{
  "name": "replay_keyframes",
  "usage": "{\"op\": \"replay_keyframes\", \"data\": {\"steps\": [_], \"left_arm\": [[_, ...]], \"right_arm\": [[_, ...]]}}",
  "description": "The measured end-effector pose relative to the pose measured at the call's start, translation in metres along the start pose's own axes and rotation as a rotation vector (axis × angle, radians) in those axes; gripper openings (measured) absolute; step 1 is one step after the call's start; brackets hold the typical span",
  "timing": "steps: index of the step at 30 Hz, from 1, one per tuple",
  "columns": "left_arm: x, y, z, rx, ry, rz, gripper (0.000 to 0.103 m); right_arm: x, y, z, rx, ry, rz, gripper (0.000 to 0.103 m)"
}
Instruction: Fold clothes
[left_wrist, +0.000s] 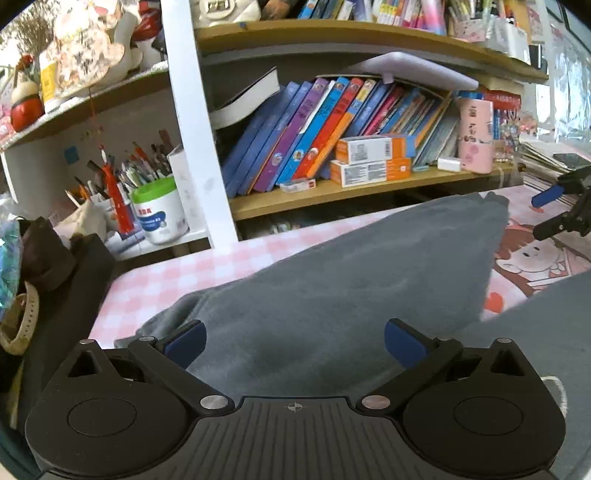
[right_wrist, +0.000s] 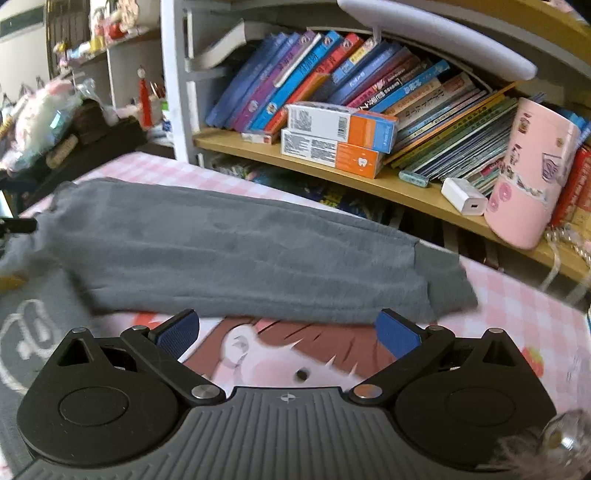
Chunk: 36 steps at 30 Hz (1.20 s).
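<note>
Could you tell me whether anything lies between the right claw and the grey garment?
Nothing visible does. The right claw is open over bare cartoon mat, with the grey garment directly ahead of its fingertips.

Soft, matt grey fleece cloth (right_wrist: 229, 251) is seen on the glossy printed desk mat (right_wrist: 517, 314); matt black plastic frames the blue textured fingertips (right_wrist: 397, 338).
</note>
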<state>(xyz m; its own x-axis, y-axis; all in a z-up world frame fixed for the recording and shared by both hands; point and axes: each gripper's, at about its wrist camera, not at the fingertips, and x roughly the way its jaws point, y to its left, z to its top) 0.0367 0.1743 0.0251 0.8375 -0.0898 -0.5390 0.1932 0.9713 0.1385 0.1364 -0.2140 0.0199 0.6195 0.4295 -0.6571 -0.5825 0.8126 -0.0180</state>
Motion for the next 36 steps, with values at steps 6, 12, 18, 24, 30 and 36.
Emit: {"op": "replay_keyframes", "data": {"steps": [6, 12, 18, 24, 30, 36], "left_arm": [[0.024, 0.024, 0.013, -0.023, 0.009, 0.007, 0.103], [0.052, 0.034, 0.027, -0.033, 0.006, 0.0, 0.103], [0.083, 0.036, 0.029, -0.04, 0.036, -0.013, 0.103], [0.106, 0.041, 0.032, -0.063, 0.064, -0.014, 0.103], [0.119, 0.051, 0.037, -0.097, 0.081, -0.069, 0.103], [0.133, 0.057, 0.036, -0.121, 0.089, -0.079, 0.102]], "right_arm": [[0.029, -0.011, 0.023, -0.051, 0.001, -0.018, 0.103], [0.055, -0.019, 0.041, -0.089, 0.002, -0.015, 0.103], [0.08, -0.033, 0.052, -0.104, 0.004, -0.028, 0.103], [0.101, -0.056, 0.059, -0.084, 0.013, -0.046, 0.102], [0.114, -0.081, 0.066, -0.011, 0.013, -0.063, 0.1], [0.131, -0.095, 0.07, 0.01, 0.039, -0.069, 0.086]]}}
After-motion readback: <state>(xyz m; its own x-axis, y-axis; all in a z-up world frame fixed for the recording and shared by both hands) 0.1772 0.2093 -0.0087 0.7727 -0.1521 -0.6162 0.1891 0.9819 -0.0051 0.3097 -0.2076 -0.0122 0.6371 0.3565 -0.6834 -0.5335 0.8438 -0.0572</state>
